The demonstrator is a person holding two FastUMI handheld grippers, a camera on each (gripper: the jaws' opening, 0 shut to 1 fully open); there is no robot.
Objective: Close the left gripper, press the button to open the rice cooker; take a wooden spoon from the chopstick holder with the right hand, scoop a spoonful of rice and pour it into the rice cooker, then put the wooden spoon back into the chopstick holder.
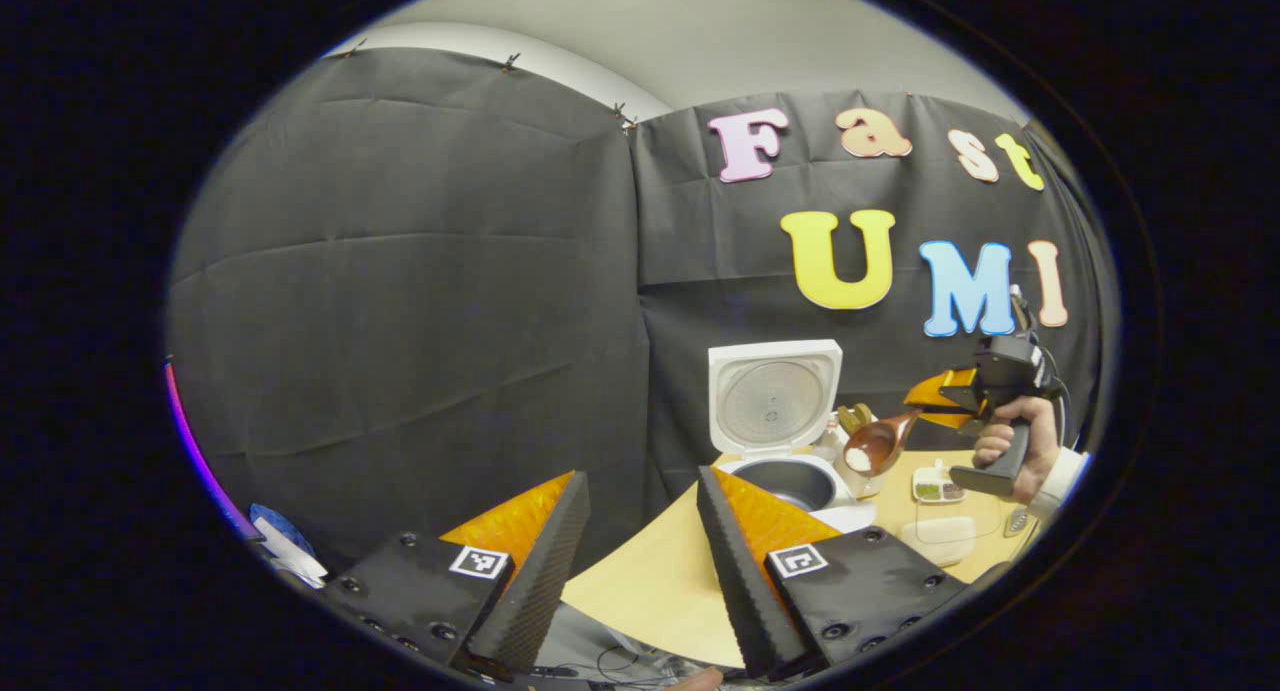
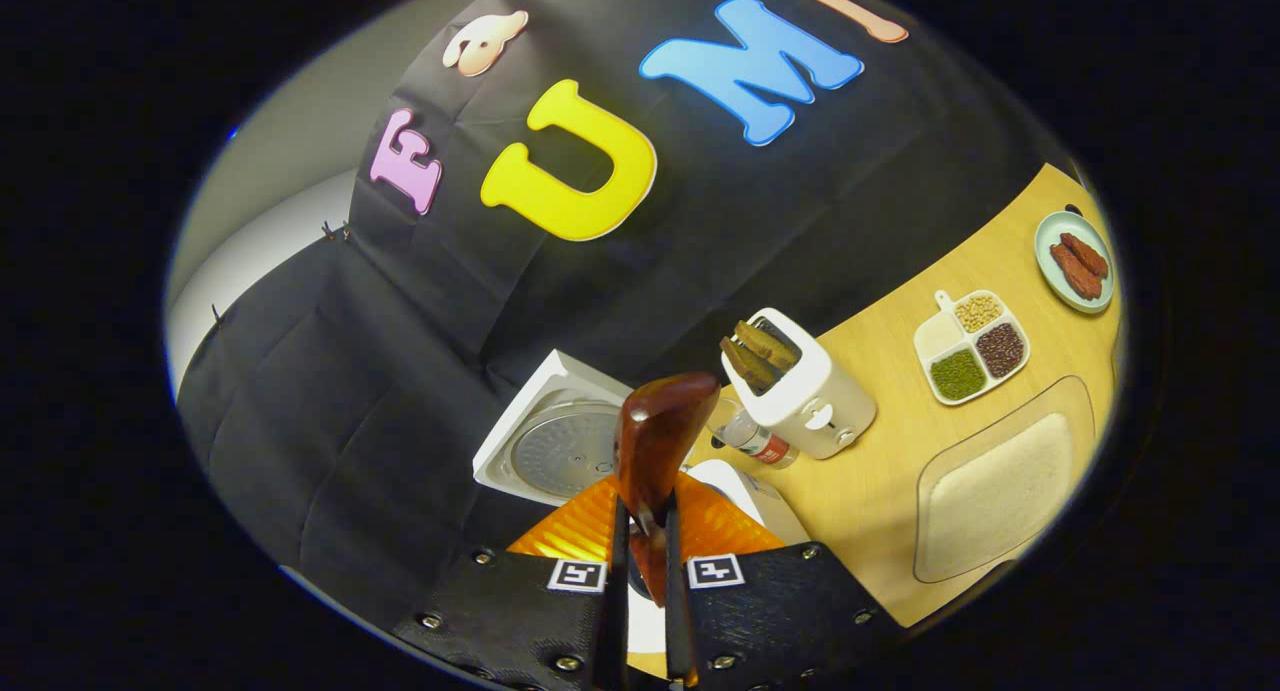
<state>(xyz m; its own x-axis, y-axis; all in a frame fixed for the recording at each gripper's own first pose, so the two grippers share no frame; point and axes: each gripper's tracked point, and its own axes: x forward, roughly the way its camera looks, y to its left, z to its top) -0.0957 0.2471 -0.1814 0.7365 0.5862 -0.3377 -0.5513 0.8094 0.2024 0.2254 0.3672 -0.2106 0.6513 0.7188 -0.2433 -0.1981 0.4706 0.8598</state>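
The white rice cooker (image 1: 795, 483) stands on the wooden table with its lid (image 1: 775, 399) raised and the dark pot showing. My left gripper (image 1: 642, 491) is open and holds nothing, low and left of the cooker. Farther off, a hand holds my right gripper (image 1: 945, 391), which is shut on the wooden spoon (image 1: 882, 439). White rice lies in the spoon's bowl, which hangs just right of the pot's rim. In the right gripper view my right gripper (image 2: 645, 513) clamps the spoon (image 2: 658, 426) by its handle, above the cooker's lid (image 2: 560, 449).
A white toaster (image 2: 805, 396) with bread slices and a small bottle (image 2: 757, 438) stand behind the cooker. A divided dish of grains (image 2: 970, 346), a plate of brown pieces (image 2: 1075, 261) and a clear tray of rice (image 2: 1005, 481) lie to the right. The table's edge (image 1: 640, 611) runs near my left fingers.
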